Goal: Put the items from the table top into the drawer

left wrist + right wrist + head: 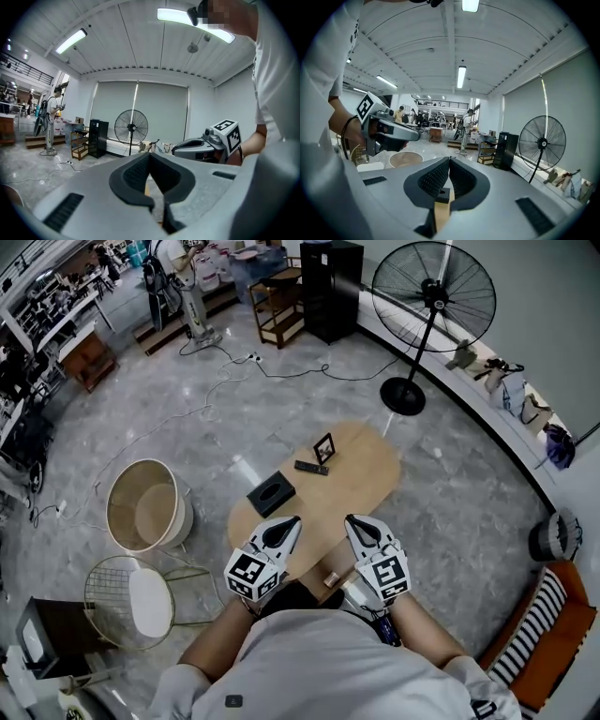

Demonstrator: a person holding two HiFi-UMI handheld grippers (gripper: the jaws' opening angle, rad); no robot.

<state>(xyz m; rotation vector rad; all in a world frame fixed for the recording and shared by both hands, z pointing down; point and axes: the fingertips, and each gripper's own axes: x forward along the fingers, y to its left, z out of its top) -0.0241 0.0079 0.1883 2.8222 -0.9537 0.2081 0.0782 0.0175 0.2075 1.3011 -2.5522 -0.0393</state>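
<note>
An oval wooden table (361, 474) carries a black tissue box (271, 495), a dark remote (311, 468) and a small upright picture frame (324, 447). Both grippers hover side by side over the table's near end, short of the objects. In the head view my left gripper (291, 523) sits just right of the tissue box, and my right gripper (353, 521) is beside it. In the left gripper view the left gripper (150, 155) has its jaws together with nothing in them. The right gripper (449, 160) is likewise shut and empty. A small wooden piece (330, 579) shows at the table's near edge.
A round beige basket (145, 507) and a wire stool with a white seat (131, 601) stand left of the table. A pedestal fan (431, 306) is beyond it. An orange chair with a striped cushion (553, 624) is at the right. Cables cross the floor (216, 381).
</note>
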